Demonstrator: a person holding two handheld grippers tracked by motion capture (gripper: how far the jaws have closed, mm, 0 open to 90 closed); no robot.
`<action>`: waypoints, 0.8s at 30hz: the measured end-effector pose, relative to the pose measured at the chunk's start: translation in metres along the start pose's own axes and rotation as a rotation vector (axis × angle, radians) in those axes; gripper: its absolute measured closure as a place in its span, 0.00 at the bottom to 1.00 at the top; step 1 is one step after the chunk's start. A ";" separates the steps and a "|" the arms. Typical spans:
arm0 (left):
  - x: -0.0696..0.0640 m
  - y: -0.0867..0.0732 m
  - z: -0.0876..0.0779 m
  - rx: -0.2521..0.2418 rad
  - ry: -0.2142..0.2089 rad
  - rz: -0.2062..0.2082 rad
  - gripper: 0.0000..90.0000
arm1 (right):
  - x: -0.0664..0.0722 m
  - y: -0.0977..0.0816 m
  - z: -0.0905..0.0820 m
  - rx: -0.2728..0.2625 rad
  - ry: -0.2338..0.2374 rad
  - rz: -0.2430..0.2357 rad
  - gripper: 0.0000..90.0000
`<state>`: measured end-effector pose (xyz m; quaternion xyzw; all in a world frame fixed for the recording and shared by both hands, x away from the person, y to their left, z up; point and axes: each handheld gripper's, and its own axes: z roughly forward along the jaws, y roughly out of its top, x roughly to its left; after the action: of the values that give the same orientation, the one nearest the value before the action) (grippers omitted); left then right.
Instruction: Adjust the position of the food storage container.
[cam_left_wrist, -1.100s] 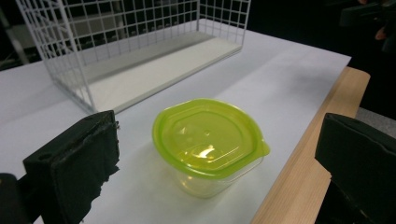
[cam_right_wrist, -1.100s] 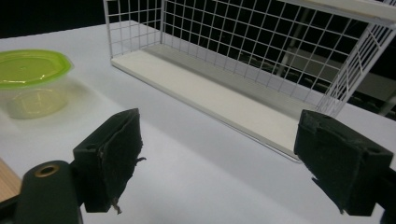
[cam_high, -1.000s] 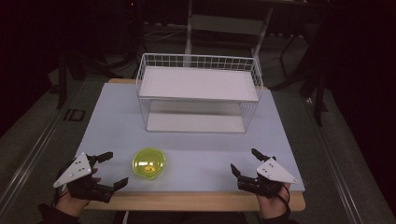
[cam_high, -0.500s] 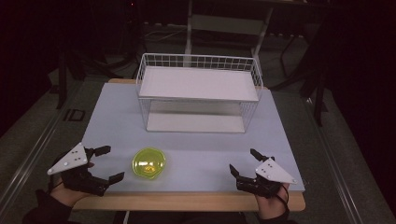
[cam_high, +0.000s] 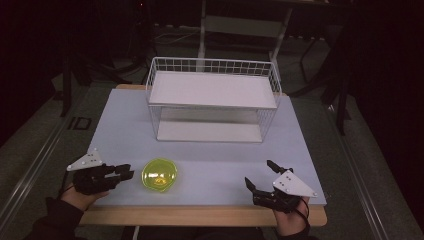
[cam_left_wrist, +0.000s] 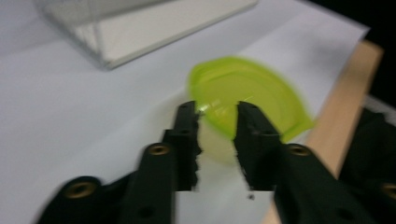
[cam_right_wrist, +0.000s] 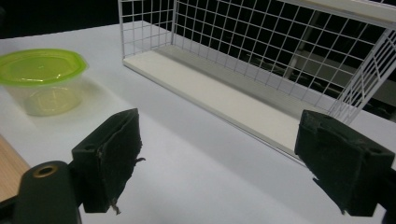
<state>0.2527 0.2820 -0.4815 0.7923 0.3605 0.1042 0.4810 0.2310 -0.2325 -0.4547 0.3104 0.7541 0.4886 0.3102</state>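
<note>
step: approach, likely grasp | green-lidded container (cam_high: 159, 175) lower left of centre | left gripper (cam_high: 126, 173) part-open beside lid rim, nothing held | right gripper (cam_high: 261, 176) wide open, idle | next: close on rim

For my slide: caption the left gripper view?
Left gripper jaws straddle the green-lidded container rim on the white mat.

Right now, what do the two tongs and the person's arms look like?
Both tongs are black. The left tongs and right tongs each carry a grey three-cornered plate on top. The jaws are blocky with worn, frayed pads; brass-coloured rivets show at the joints. A dark sleeve covers the left forearm.
</note>
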 end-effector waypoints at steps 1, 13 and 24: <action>0.003 -0.001 0.002 0.023 0.020 -0.014 0.86 | 0.000 0.000 0.000 0.000 0.000 0.000 0.16; 0.016 -0.008 0.028 0.191 0.047 -0.086 1.00 | 0.000 0.001 -0.002 -0.008 0.011 0.001 0.16; 0.009 -0.005 0.059 0.246 -0.013 -0.099 1.00 | 0.000 0.001 -0.003 -0.011 0.020 0.000 0.16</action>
<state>0.2867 0.2492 -0.5176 0.8272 0.4062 0.0301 0.3870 0.2288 -0.2340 -0.4530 0.3035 0.7544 0.4960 0.3045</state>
